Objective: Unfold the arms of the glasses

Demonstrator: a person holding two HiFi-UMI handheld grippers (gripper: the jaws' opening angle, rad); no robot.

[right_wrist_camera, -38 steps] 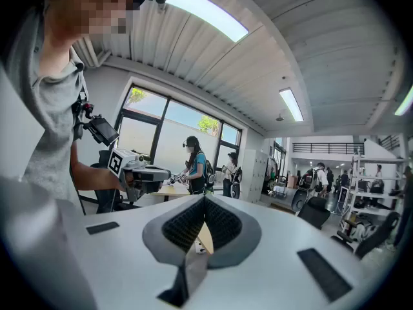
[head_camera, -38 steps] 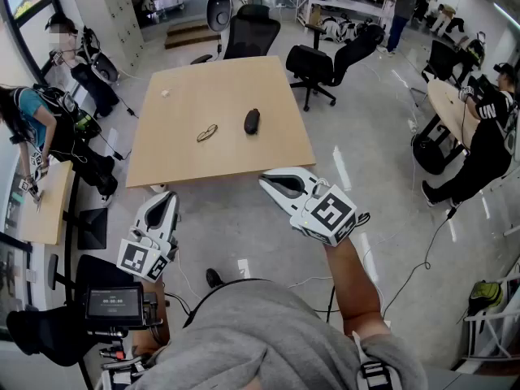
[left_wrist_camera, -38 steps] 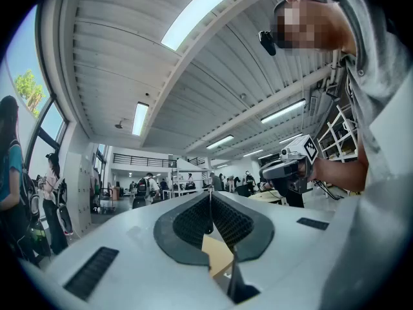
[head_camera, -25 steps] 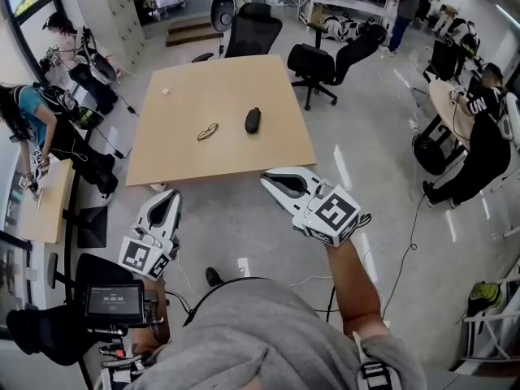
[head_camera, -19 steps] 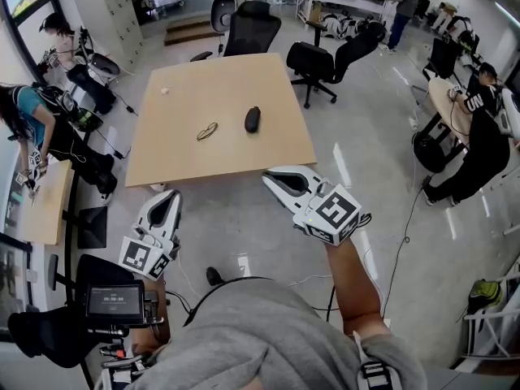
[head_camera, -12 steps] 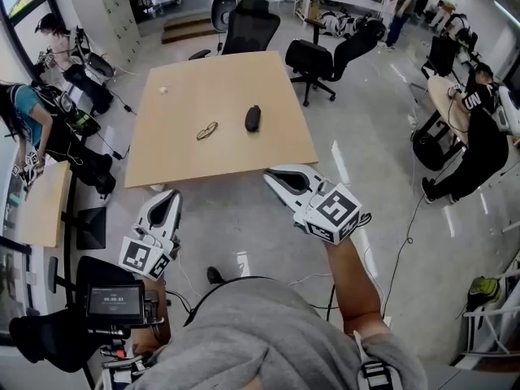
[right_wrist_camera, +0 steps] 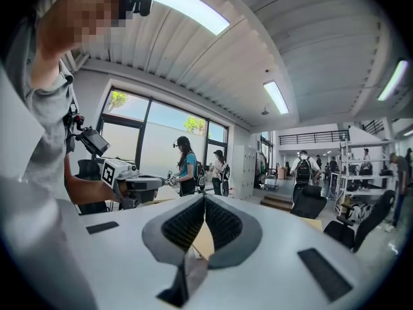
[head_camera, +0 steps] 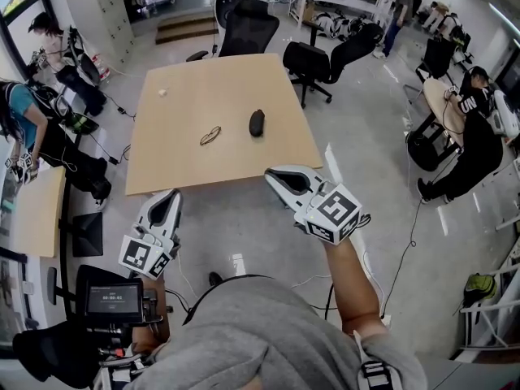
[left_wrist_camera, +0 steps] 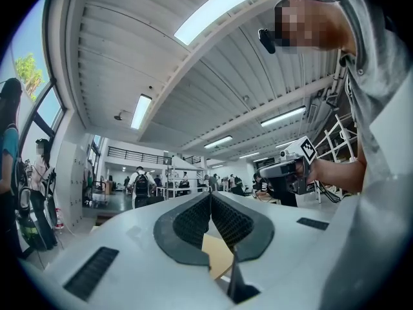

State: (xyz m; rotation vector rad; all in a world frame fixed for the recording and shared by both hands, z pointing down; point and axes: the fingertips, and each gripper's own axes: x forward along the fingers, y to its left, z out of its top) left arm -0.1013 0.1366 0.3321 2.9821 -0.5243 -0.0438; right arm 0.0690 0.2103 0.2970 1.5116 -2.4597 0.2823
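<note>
Glasses [head_camera: 210,136] lie on the table [head_camera: 187,80]; left gripper [head_camera: 168,197] and right gripper [head_camera: 275,175] jaws closed, empty.

Bright, even light falls on the wooden surface [head_camera: 183,157], leaving barely any shadow on it. Right of the surface, the floor [head_camera: 366,136] shows pale glare streaks. High above it, ceiling strip lights [left_wrist_camera: 232,5] burn out white. Fisheye bending grows away from the surface. The left tool [left_wrist_camera: 210,199], close to its lens, looks perhaps slightly soft.
</note>
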